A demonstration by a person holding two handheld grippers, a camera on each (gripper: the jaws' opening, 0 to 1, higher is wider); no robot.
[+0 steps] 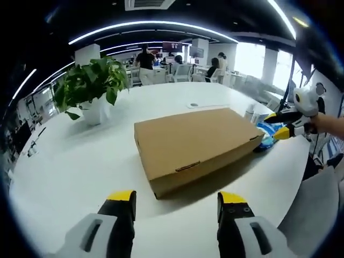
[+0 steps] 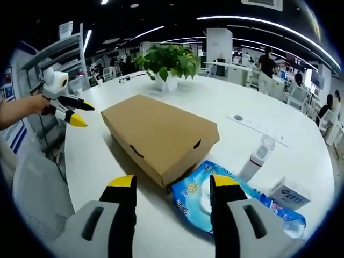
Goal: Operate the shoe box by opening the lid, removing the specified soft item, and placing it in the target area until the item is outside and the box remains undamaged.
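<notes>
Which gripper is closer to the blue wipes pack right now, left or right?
Right, probably. The right gripper hangs just over the blue wipes pack beside the cardboard box. The left gripper sits across the box from the pack.

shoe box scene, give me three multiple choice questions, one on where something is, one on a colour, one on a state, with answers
1. Where is the blue wipes pack?
A. on top of the box
B. on the table against the cardboard shoe box's near corner
C. beside the plant

2. What colour are the tips of the left gripper?
A. yellow
B. red
C. green

3. What state is the box lid in?
A. torn off
B. propped upright
C. closed flat

Answers:
1 B, the right gripper view shows the pack lying on the white table next to the box corner, far from the potted plant.
2 A, yellow caps top both black jaws.
3 C, the lid lies flat with its tabs tucked in both views.
</notes>
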